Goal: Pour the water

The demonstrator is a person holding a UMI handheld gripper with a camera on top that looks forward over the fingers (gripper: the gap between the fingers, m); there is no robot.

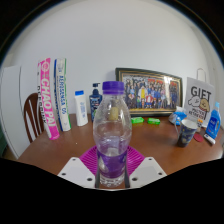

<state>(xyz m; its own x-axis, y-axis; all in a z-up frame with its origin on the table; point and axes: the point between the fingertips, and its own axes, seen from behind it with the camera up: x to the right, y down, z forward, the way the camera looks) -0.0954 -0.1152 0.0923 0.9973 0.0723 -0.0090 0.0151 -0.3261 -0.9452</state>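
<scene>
**Me:** Going left to right across the desk (40, 150): a wooden chair (30, 115) at the far left, then tall boxes (55, 95) leaning against the wall, a small white bottle (81, 107) beside them, and a dark blue one (95, 98) just behind.

**Helper:** And the bottle you need?

**Me:** The clear water bottle (112, 135) with the purple cap stands upright in the middle, right between the fingers of my hand-held gripper (112, 170). The pink pads (92, 160) sit close on both sides of its base. I can't tell for sure whether they press on it or whether a slight gap remains.

**Helper:** What lies further right?

**Me:** A framed picture (148, 93) against the wall, some green bits (145, 121) on the desk in front of it, then a dark cup (186, 130), a white sign (200, 100) and a blue bottle (212, 124).

**Helper:** So how do you handle this step well?

**Me:** I judge it's the grasp. I'd squeeze evenly low on the body, firm enough not to slip but without crushing the thin plastic, and keep it upright when lifting. The cap looks on, so it would have to come off before any pouring.
</scene>
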